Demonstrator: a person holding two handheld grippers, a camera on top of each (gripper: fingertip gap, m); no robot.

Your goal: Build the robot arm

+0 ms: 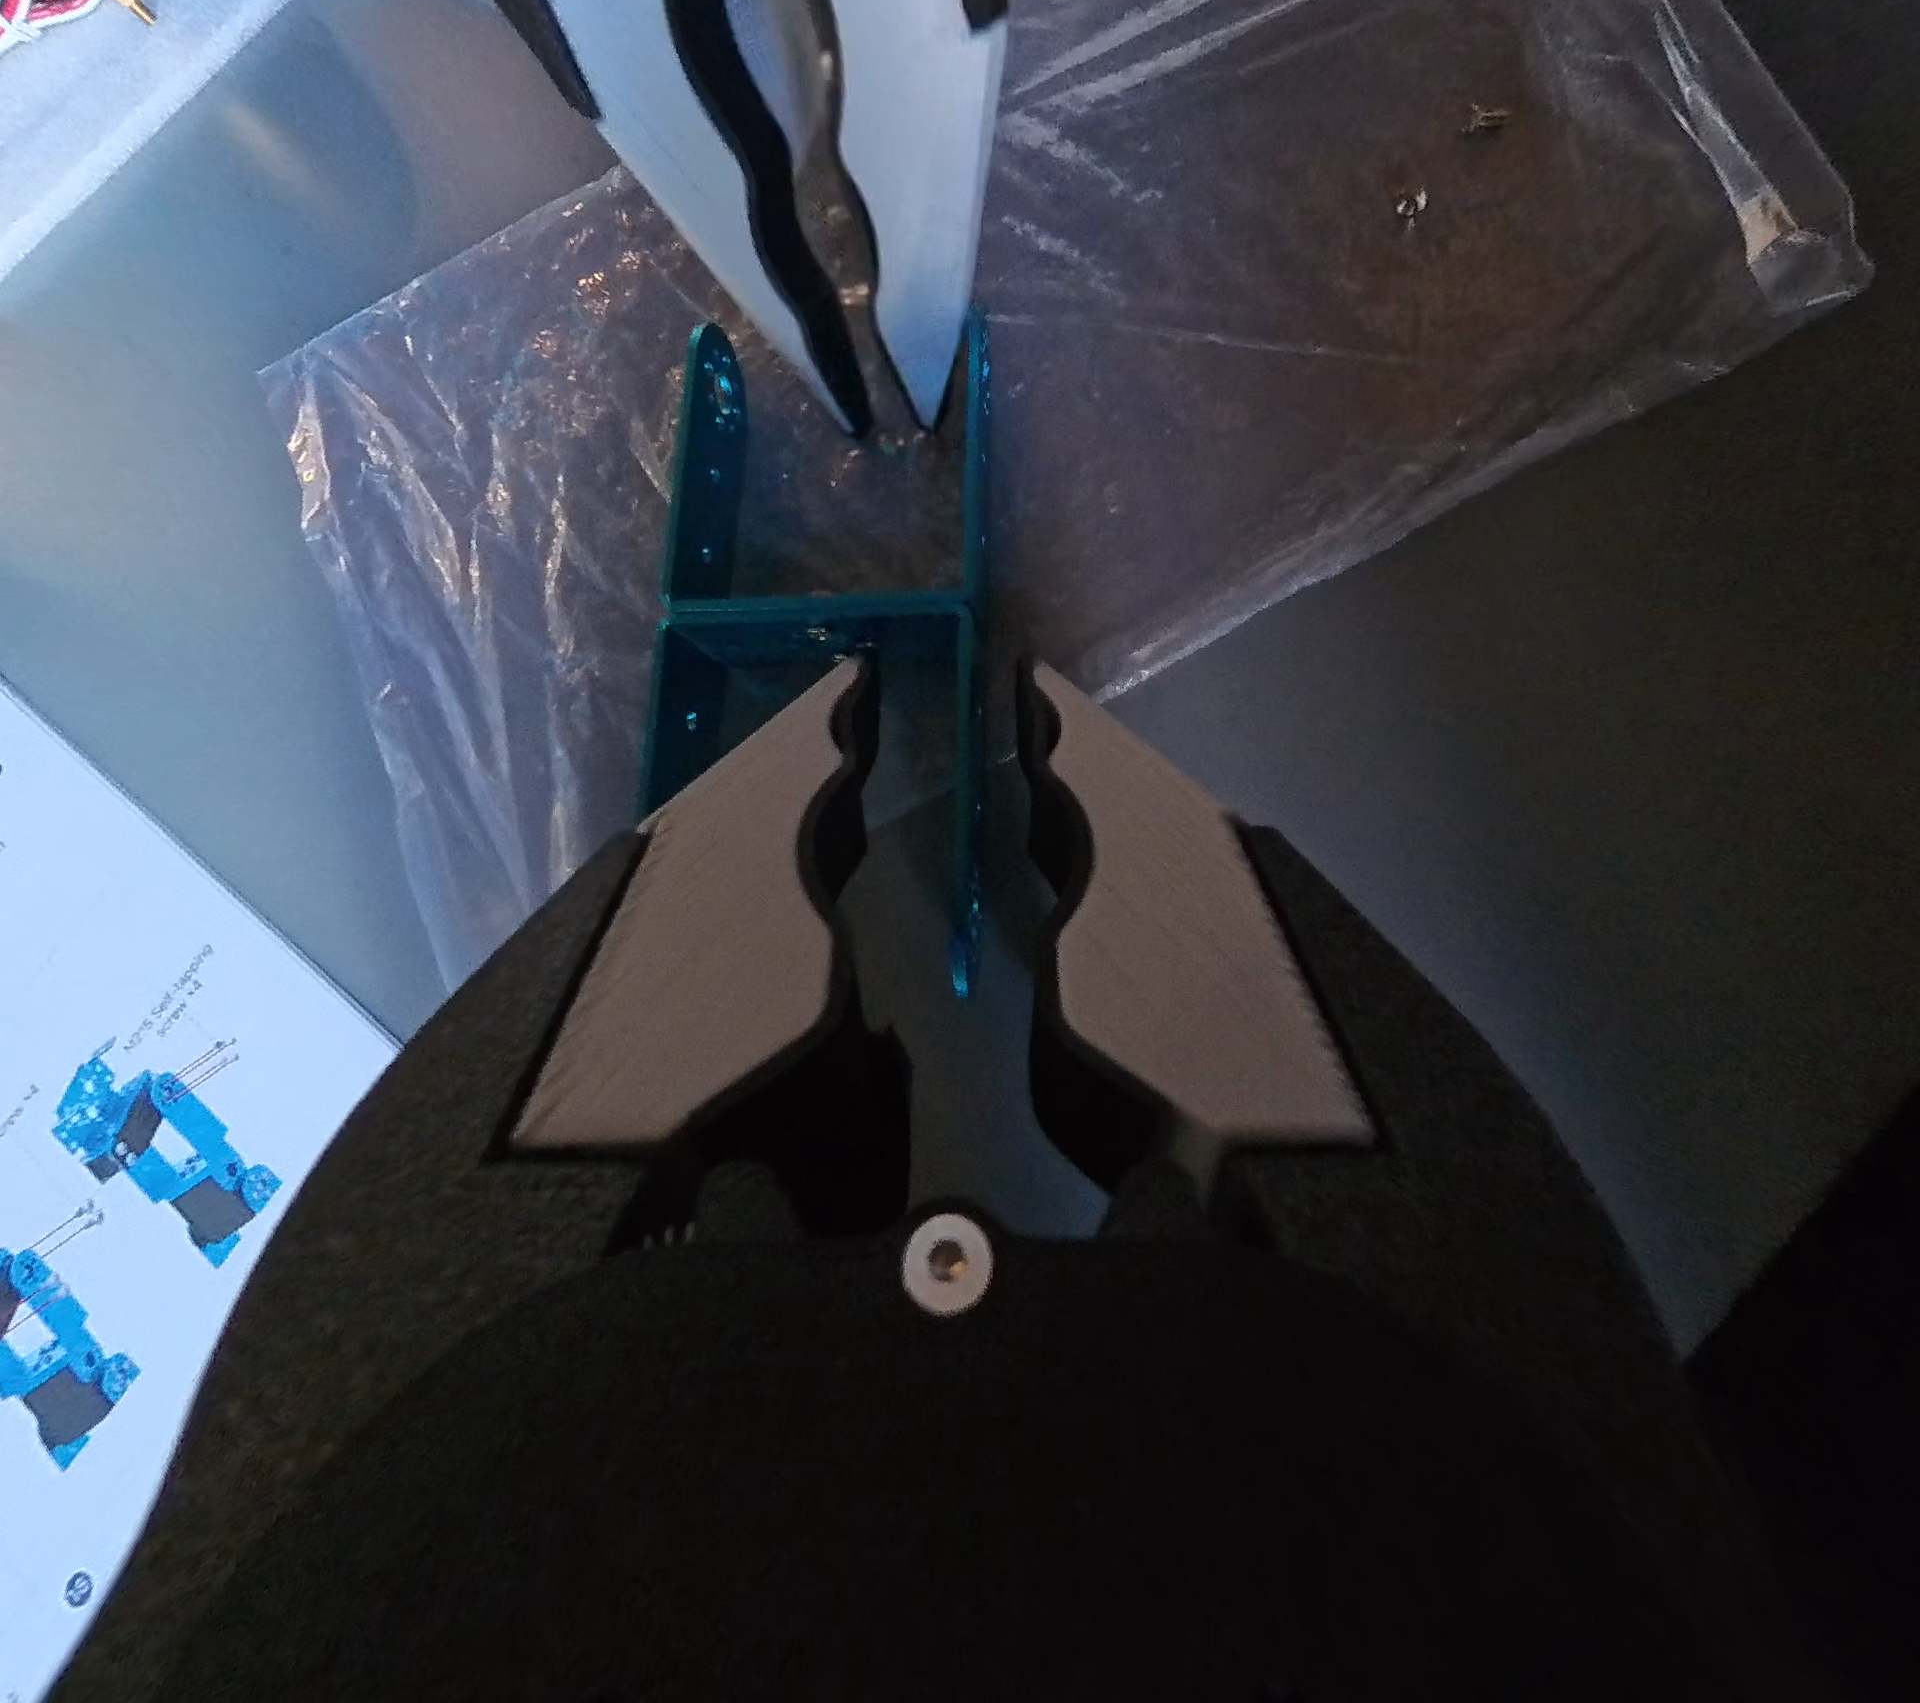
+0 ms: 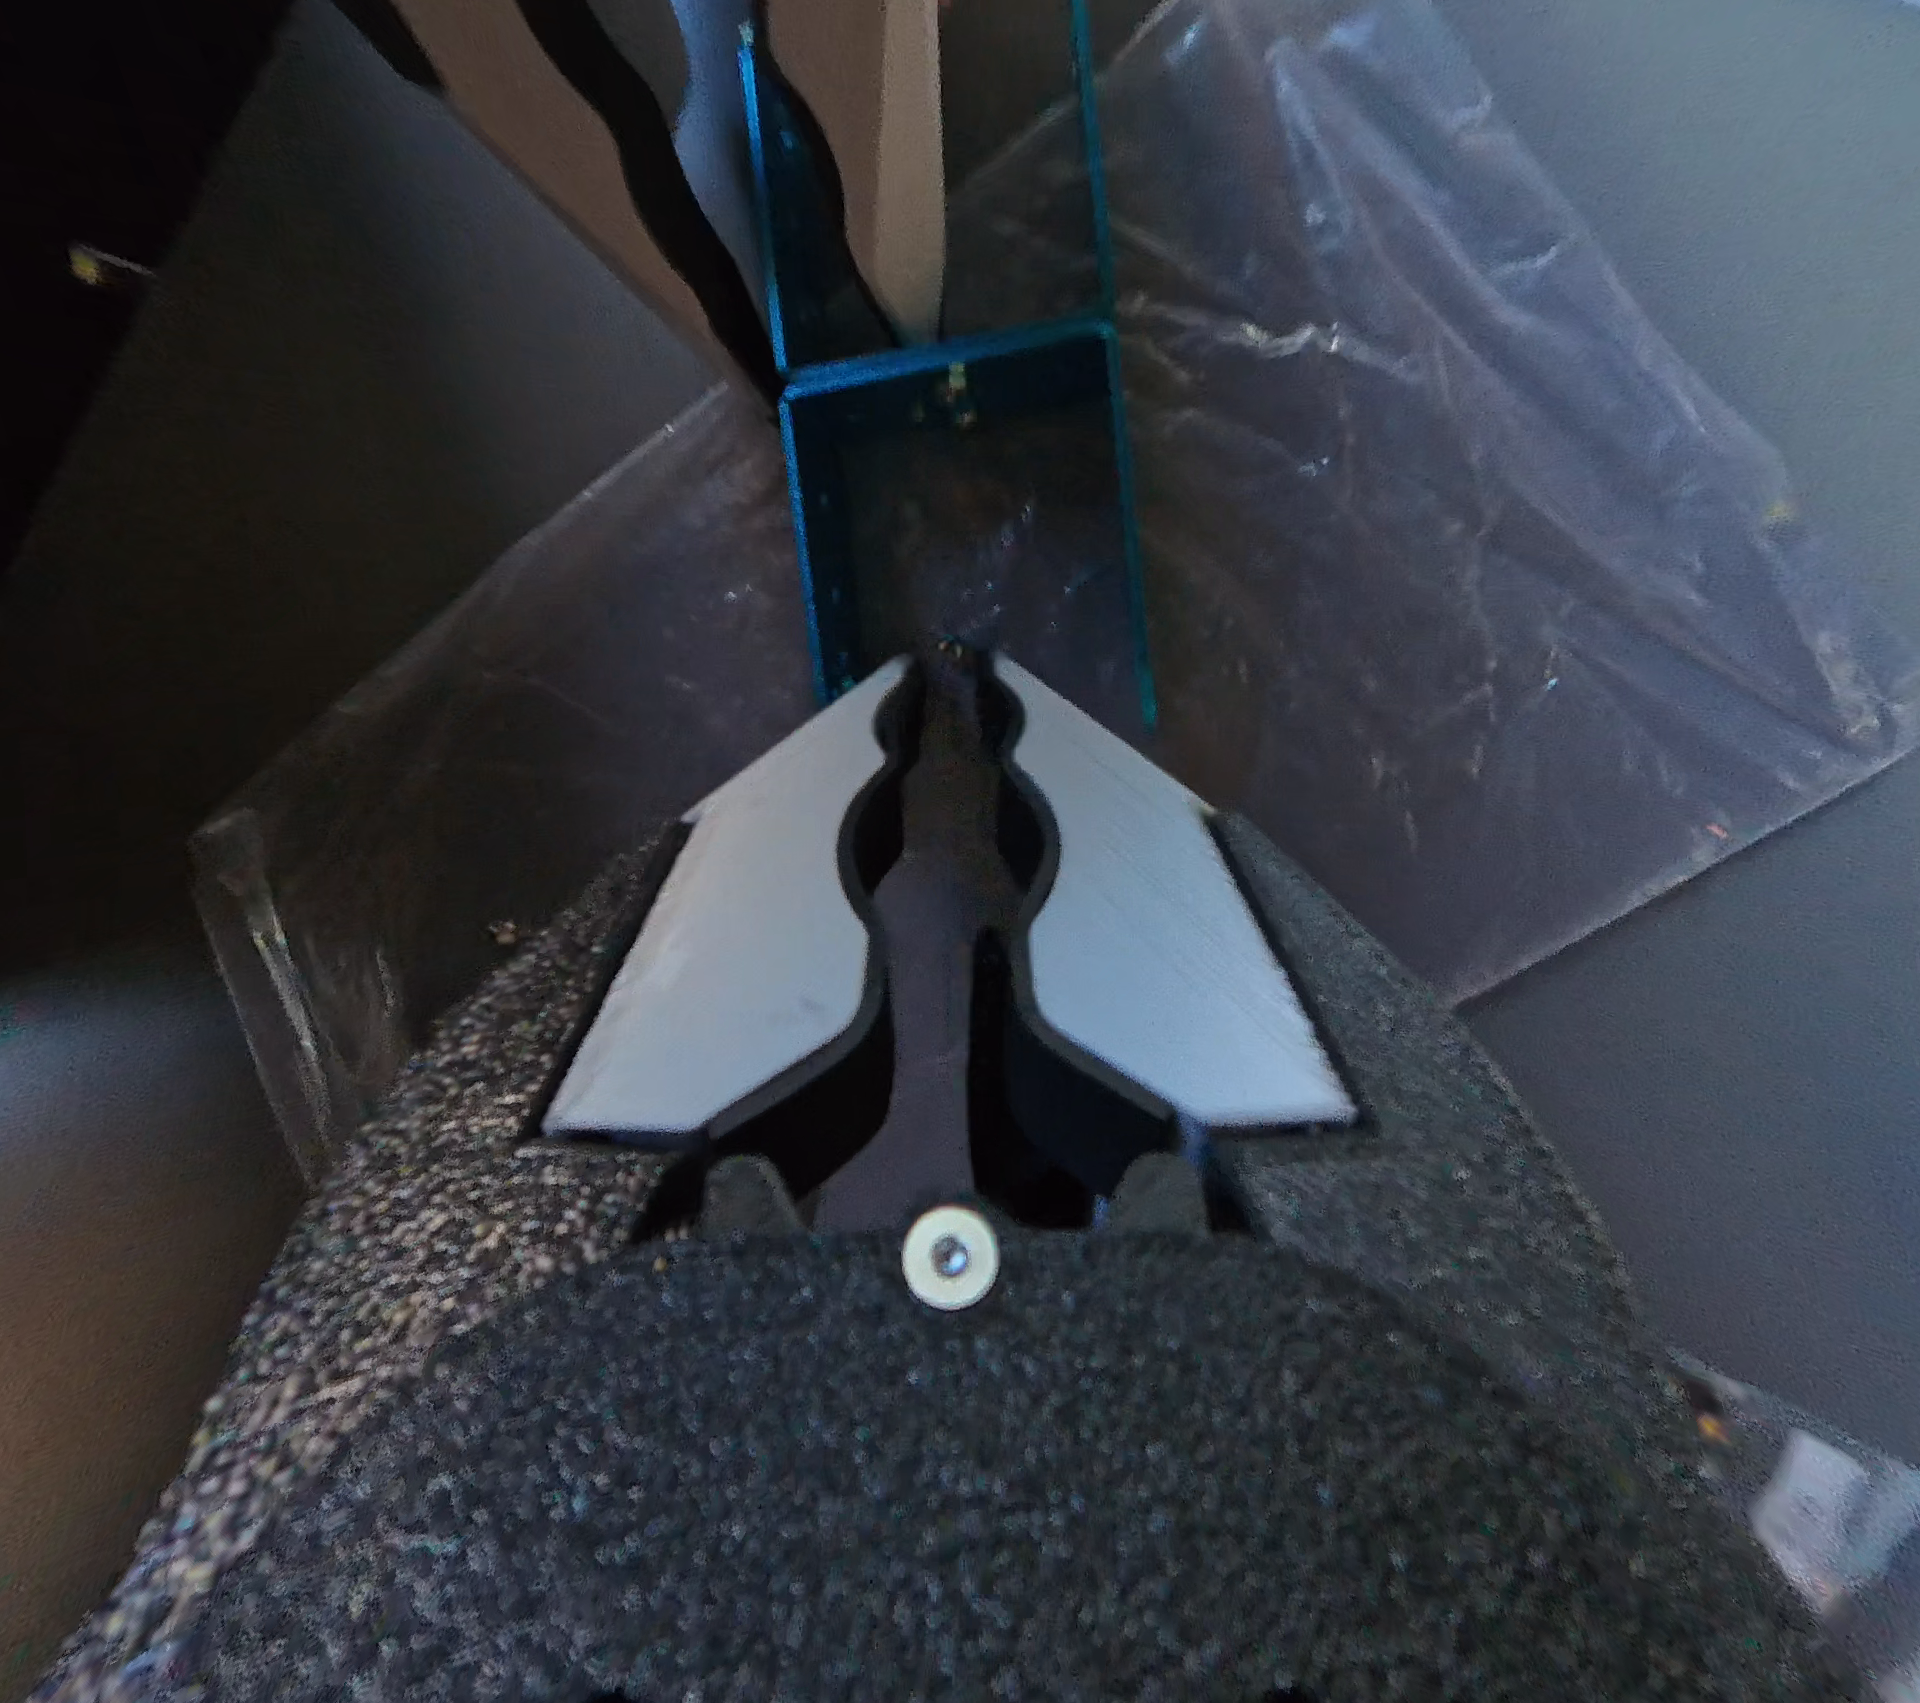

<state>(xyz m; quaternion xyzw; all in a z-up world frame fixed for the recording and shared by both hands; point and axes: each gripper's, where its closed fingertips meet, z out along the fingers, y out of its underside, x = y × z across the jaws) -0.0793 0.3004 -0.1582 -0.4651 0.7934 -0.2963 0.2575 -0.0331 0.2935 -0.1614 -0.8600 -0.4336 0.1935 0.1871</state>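
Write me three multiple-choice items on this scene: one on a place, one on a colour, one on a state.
1. The bracket lies on: A a wooden board; B a clear plastic bag; C a towel.
2. The bracket is: A red; B yellow; C blue.
3. The left gripper is: A open, with a bracket wall between its fingers; B shut on nothing; C out of view.

Key: 1 B, crinkled clear film spreads under the bracket. 2 C, its plates are blue in both views. 3 A, the left wrist view shows a gap on each side of the wall.
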